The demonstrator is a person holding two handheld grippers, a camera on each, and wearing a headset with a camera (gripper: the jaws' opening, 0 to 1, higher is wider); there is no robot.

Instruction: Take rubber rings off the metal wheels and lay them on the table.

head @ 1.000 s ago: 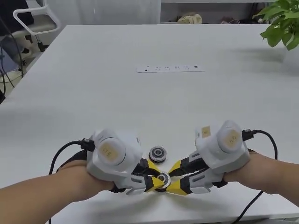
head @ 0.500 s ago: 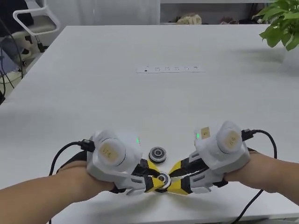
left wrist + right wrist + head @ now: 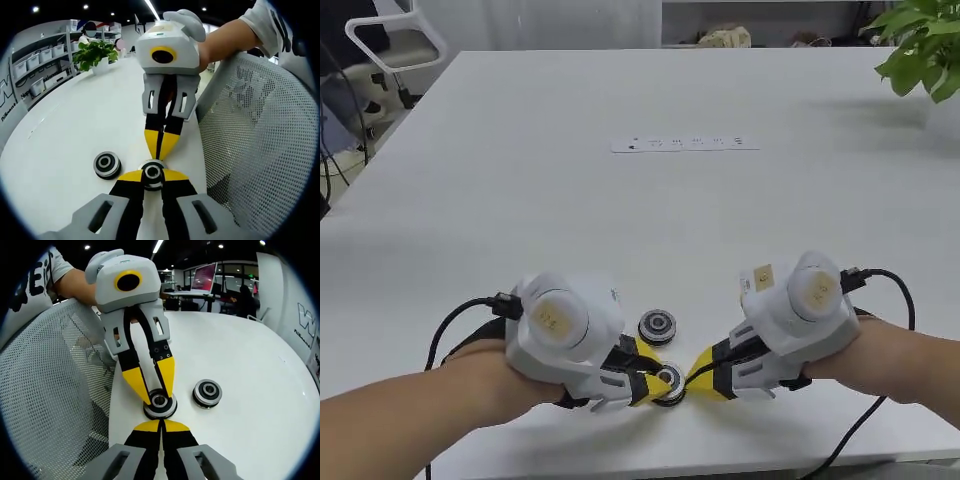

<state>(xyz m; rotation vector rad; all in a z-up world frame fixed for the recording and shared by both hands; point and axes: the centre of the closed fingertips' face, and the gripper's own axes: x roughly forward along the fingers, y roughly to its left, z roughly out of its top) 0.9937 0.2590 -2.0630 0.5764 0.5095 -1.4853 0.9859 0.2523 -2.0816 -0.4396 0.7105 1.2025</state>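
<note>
- Left gripper (image 3: 156, 390): jaws clamped on either side of a metal wheel (image 3: 160, 404), which stands on the table (image 3: 620, 220) near its front edge.
- That wheel's black rubber ring (image 3: 170, 413) is still on it.
- Right gripper (image 3: 161, 426): fingers together, tips just beside the clamped wheel on the side facing away from the left gripper. Whether they pinch the ring cannot be told.
- Second wheel (image 3: 657, 326): lies flat near the clamped wheel, on its far side, ring on, clear of both grippers.
- Power strip (image 3: 685, 144): well beyond the clamped wheel.

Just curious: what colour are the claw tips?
Yellow fingertips; clearest in the right gripper view.
</note>
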